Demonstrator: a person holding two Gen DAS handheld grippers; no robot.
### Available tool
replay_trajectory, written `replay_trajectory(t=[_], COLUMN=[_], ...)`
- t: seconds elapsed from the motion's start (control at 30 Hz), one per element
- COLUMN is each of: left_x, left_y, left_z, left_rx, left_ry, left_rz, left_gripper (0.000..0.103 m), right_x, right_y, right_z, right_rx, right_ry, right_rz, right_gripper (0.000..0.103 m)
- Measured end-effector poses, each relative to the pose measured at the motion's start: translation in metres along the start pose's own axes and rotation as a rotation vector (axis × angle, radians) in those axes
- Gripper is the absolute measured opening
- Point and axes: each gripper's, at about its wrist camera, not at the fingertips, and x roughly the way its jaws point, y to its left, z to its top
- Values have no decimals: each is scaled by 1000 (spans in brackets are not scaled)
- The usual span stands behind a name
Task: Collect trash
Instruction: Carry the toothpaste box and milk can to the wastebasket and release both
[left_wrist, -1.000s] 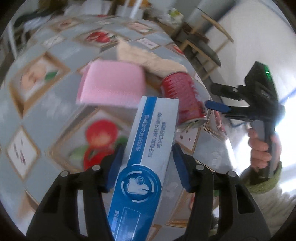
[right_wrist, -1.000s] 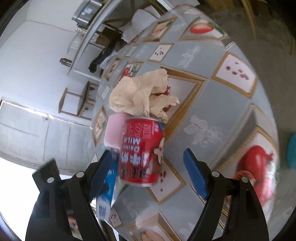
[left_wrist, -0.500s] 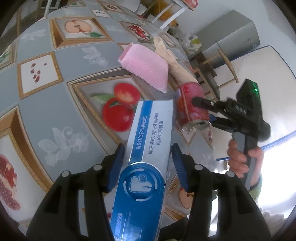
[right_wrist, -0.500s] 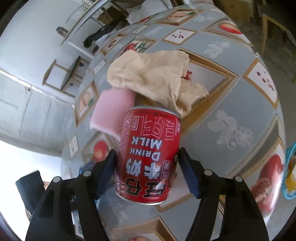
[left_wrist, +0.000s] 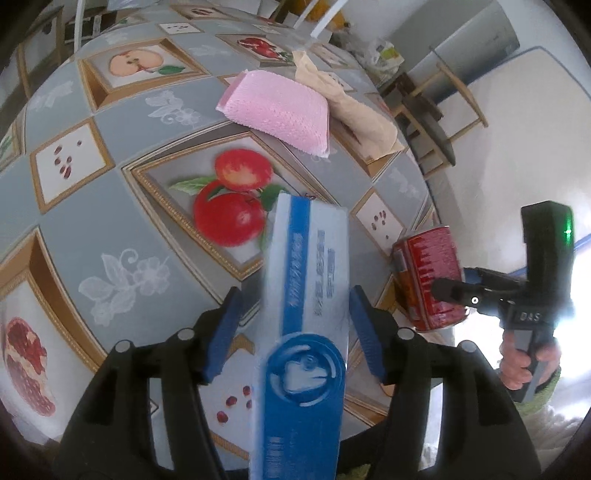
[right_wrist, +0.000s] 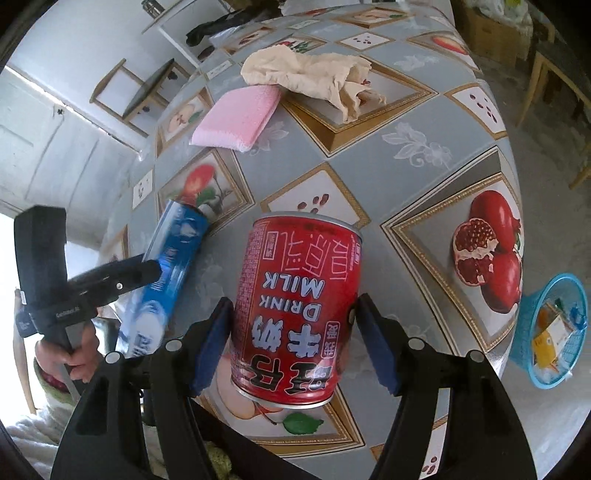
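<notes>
My left gripper (left_wrist: 295, 328) is shut on a blue and white toothpaste box (left_wrist: 306, 295) and holds it above the table's near edge; the box also shows in the right wrist view (right_wrist: 166, 269). My right gripper (right_wrist: 295, 339) is shut on a red milk can (right_wrist: 295, 306), lifted off the table; the can also shows in the left wrist view (left_wrist: 428, 277). A pink sponge (left_wrist: 280, 110) and a crumpled beige paper (left_wrist: 354, 107) lie on the table farther back; the right wrist view shows the sponge (right_wrist: 236, 118) and paper (right_wrist: 314, 74) too.
The table (right_wrist: 424, 155) has a grey fruit-pattern cloth. A blue plastic basket (right_wrist: 550, 332) holding some scraps sits beyond the table's right edge in the right wrist view. Wooden stools (left_wrist: 432, 110) stand by the white wall.
Both grippers have pulled back toward the table's near edge with the box and the can. The right gripper closed on the can, which is now lifted clear of the sponge and paper.
</notes>
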Motion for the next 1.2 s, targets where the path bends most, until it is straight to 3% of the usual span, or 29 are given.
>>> replay_trajectory(t=[0.33, 0.53, 0.77, 0.87, 1.07, 1.2], left_x=[21, 26, 24, 17, -14, -34], left_y=[-20, -23, -23, -24, -34, -40], left_z=[15, 20, 19, 16, 6, -7], left_rx=[100, 119, 115, 119, 125, 91], left_ry=[14, 9, -9, -33, -141, -215], left_rz=[82, 100, 89, 81, 64, 24], left_gripper=[55, 48, 48, 48, 47, 47], right_x=[14, 25, 31, 31, 24, 16], right_y=[-2, -8, -12, -14, -22, -29], right_z=[18, 27, 31, 30, 22, 14], right_rx=[42, 99, 143, 166, 196, 224], right_ry=[21, 60, 51, 47, 18, -4], right_rz=[50, 111, 164, 190, 219, 282], right_gripper=[69, 72, 72, 66, 66, 65])
